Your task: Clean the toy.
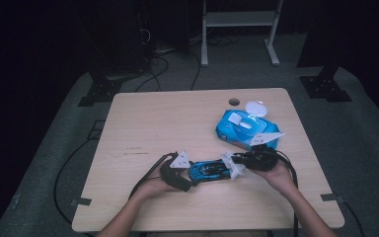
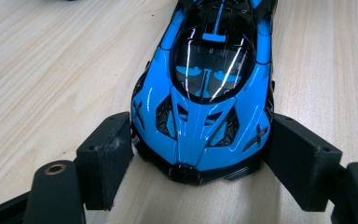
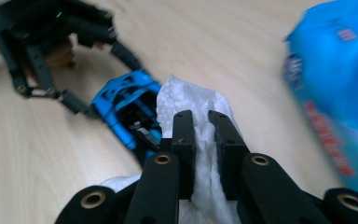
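On the pale wooden bench [image 1: 148, 123], near its front edge, lay a little blue toy car [image 1: 208, 171]. The bench top was flat and smooth, with thin light-brown lines of grain running across it, and it had a small round hole [image 1: 234, 102] near the far edge. The car was shiny and hard, bright blue with black parts and a dark glossy window on top. Its shape was long, low and pointy at the nose.

The car's long side ran across the bench from left to right, a bit tilted. Its nose pointed to the person's left, toward the left tool [image 1: 186, 181]. In the left gripper view the nose sat right between the two black blocky jaws of the left tool [image 2: 198, 161]. The jaws stood wide and pressed on both sides of the nose, so the tool was clamped on the car. Their inner pads looked rough and dull.

The right tool [image 1: 237, 160] was at the back end of the car. Its jaws were close together and clamped on a white wet wipe [image 3: 193, 105]. The wipe was soft, crumpled and bumpy, and it touched the car's back end.

Just behind the right tool lay a blue pack of wet wipes [image 1: 244, 128]. It was soft and puffy, with a round clear lid [image 1: 256, 107] flipped open.
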